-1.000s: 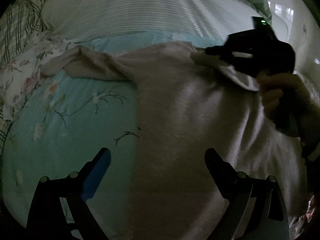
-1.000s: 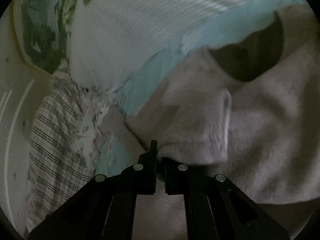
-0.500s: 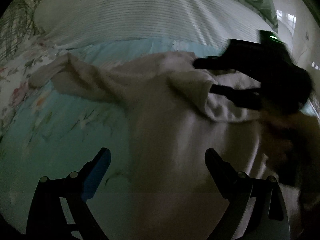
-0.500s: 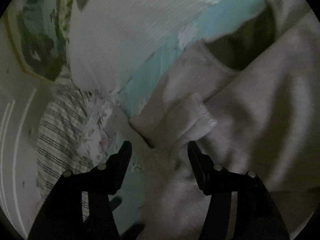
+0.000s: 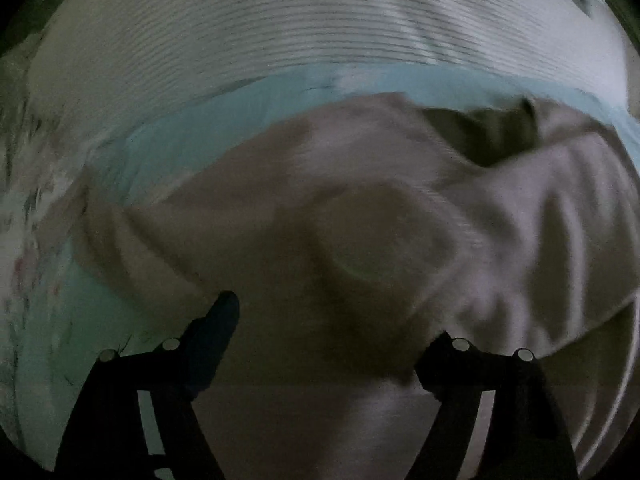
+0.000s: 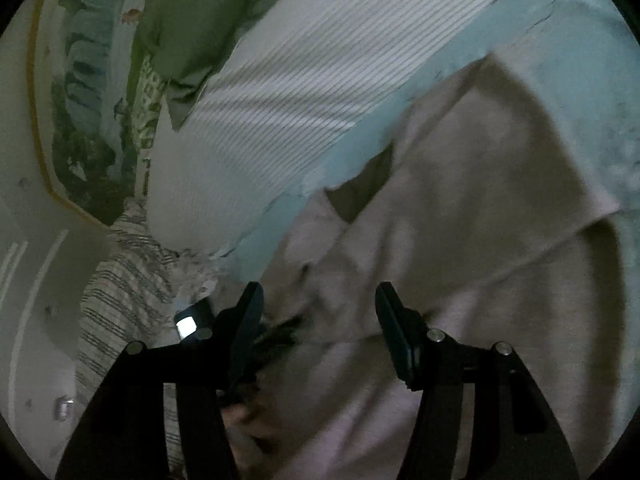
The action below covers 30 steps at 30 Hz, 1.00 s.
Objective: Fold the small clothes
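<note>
A pale pinkish sweatshirt (image 5: 360,240) lies spread on the turquoise bedsheet (image 5: 240,120), its dark neck opening (image 5: 492,136) towards the far side. My left gripper (image 5: 332,332) hangs low over the left part of the garment. Its jaws are closing with fabric lying between them, and no pad visibly presses on it. In the right wrist view the same sweatshirt (image 6: 480,240) has a fold laid across its body. My right gripper (image 6: 320,308) stands open just above the cloth and holds nothing.
A white ribbed blanket (image 5: 280,32) borders the far side of the sheet. In the right wrist view a green pillow (image 6: 192,20) and a plaid cloth (image 6: 116,300) lie beyond it near a wall. A hand (image 6: 248,420) and a small lit screen (image 6: 186,324) show behind my right gripper's left finger.
The right gripper opened, let go of the sleeve cuff and drew back, leaving the left wrist view. The left gripper swept across over the sweatshirt, and its jaws now stand narrower.
</note>
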### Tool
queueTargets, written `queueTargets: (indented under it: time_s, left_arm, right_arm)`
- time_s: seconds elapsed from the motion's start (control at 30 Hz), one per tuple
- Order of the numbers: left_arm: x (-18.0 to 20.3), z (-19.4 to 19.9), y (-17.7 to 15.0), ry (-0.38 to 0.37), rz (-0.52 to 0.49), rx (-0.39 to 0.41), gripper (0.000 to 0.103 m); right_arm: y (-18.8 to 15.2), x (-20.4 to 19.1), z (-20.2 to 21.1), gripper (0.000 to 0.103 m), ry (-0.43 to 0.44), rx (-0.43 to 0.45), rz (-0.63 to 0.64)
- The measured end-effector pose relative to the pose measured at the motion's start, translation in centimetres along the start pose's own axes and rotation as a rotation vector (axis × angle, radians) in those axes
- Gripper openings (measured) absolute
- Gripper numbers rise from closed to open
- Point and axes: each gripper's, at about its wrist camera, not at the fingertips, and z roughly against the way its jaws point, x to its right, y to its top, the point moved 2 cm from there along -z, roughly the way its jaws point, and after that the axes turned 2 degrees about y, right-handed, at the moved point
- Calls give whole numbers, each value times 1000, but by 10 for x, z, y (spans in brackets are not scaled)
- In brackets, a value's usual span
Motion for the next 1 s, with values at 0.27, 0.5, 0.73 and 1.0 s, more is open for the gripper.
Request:
queueTargets:
  time_s: [0.27, 0.5, 0.73, 1.0]
  left_arm:
    - [-46, -7, -7, -189, 168, -13, 75]
    - [-43, 7, 5, -229, 144, 85, 6]
    - [-77, -6, 0, -195, 192, 88, 5]
    - [-80, 4, 7, -171, 177, 154, 4]
  right_arm:
    - [13, 31, 30, 60, -76, 52, -34]
    - [53, 52, 54, 60, -239, 142, 27]
    - [98, 86, 20, 60, -384, 87, 50]
    - [102, 110, 2, 60, -404, 25, 47]
